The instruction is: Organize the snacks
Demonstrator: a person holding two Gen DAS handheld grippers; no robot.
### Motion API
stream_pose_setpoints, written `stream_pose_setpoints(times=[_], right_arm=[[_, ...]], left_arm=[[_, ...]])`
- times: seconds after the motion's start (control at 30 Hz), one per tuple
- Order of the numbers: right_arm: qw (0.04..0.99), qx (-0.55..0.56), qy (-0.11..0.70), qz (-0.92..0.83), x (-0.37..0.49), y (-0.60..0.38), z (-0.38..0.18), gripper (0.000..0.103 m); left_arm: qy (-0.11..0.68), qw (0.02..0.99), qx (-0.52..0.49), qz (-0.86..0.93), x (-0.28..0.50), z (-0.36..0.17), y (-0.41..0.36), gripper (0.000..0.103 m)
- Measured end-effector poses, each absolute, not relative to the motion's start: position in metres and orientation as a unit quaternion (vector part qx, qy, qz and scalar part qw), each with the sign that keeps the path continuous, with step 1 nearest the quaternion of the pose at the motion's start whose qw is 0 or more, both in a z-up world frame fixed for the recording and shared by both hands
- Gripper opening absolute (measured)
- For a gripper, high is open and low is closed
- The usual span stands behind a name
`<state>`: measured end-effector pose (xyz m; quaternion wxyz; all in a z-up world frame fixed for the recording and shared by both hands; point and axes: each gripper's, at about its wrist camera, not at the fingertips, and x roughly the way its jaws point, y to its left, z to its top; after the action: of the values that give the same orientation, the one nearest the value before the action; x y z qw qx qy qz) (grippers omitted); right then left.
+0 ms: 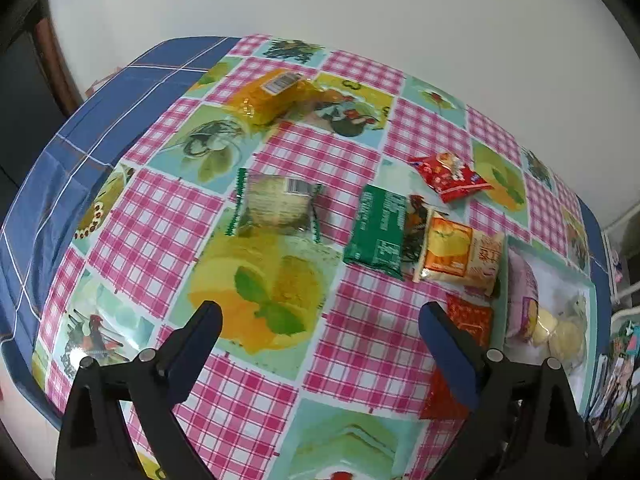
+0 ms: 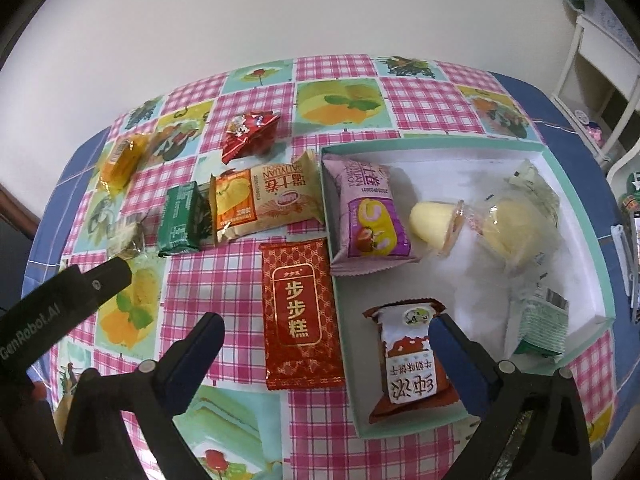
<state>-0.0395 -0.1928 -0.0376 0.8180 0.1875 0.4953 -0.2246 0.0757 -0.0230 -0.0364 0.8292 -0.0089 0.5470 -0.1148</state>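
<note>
right wrist view: the right gripper (image 2: pixel 326 354) hangs with jaws spread wide and nothing pinched, above a long red foil snack packet (image 2: pixel 300 314) lying just beside the shallow white box with a mint-green rim (image 2: pixel 428 144). left wrist view: the left gripper (image 1: pixel 320 340) is spread too, empty, over the pink checked tablecloth (image 1: pixel 372 344).

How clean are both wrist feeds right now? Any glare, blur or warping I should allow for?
Left wrist: strong fisheye bowing of the tablecloth, dark corner vignetting, soft blur at the left edge, glare on the yellow pack. Right wrist: same warping, packets mostly sharp, red packet text readable, white tray floor washed out, clear wrappers hazy.
</note>
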Motion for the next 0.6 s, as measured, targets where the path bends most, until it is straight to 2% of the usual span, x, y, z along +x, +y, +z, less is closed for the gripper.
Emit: stream_pose_setpoints(times=[0.6], right_arm=[[0.823, 0.225, 0.482, -0.2, -0.031, -0.202, -0.048, 0.103]], left_arm=[[0.562, 0.82, -0.01, -0.11, 0.086, -0.053, -0.021, 0.1]])
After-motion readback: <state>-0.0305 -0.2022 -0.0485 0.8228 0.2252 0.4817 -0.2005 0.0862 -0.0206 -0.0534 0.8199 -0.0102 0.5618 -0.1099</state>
